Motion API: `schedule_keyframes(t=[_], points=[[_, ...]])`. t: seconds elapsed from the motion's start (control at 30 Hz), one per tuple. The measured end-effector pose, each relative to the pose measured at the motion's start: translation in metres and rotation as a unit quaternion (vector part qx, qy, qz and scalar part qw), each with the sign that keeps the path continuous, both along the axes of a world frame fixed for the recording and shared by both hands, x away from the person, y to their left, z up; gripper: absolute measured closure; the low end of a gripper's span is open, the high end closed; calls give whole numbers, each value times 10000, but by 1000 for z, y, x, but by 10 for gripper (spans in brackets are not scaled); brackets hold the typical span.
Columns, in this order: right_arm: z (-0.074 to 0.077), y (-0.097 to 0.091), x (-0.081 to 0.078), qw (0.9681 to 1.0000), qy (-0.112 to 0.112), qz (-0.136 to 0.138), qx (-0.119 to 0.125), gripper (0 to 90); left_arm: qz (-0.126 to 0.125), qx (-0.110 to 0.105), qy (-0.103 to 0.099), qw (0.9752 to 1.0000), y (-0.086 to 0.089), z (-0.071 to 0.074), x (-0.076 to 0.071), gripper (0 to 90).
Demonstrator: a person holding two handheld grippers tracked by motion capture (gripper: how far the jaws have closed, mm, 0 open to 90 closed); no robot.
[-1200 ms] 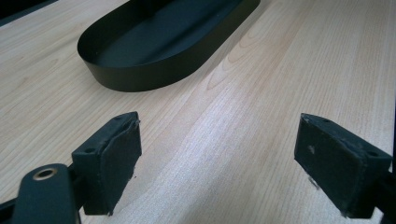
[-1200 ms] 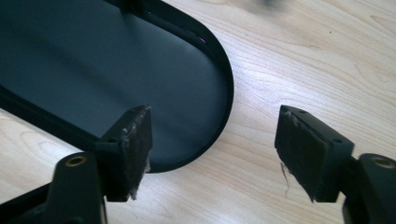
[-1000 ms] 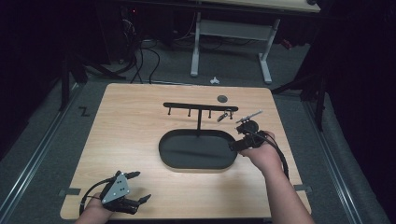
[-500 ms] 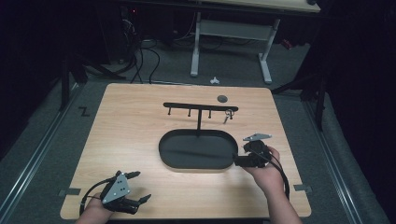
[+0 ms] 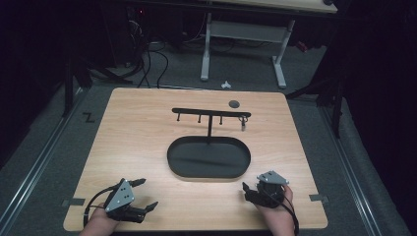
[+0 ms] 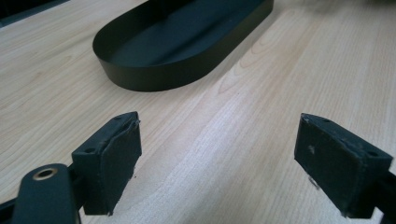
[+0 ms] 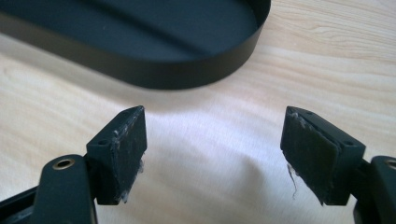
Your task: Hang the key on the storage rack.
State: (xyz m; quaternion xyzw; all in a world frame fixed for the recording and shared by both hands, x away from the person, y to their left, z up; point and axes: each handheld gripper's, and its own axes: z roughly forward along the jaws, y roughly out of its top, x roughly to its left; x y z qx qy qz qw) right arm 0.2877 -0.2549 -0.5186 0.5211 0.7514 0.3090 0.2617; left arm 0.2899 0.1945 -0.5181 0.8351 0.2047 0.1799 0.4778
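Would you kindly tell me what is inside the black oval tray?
The tray holds the stand's post, rising from its far side. The rest of its dark floor looks bare.

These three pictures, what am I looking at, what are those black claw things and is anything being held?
A person sits at a wooden table with a hand-held gripper in each hand. The high view looks down from above: left gripper, right gripper. The other two pictures come from cameras riding on each gripper, looking along its black jaws: left gripper, right gripper. Both are open and hold nothing. On the table lie a black oval tray and a black hook rack with a small item hanging at its right end.
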Motion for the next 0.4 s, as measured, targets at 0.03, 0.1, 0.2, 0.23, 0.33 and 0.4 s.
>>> schedule_keyframes(t=[0.03,0.1,0.2,0.23,0.33,0.4], points=[[-3,0,-4,10000,-35,55,44,232,26,-23,-16,10000,0,0,0,153],[-5,0,-7,9998,-26,123,135,232,41,-46,-49,10000,-2,1,0,153],[-6,1,-12,9998,-83,156,18,245,-2,-47,-119,9999,-4,2,-2,153],[-7,0,-12,9999,-83,114,79,245,-15,5,-128,9999,-5,1,-2,153],[-9,-1,-10,9999,-50,92,99,249,-37,64,-133,9999,-5,1,-2,153],[-10,-1,-9,9999,-33,91,97,249,-49,79,-148,9998,-4,1,-3,153]])
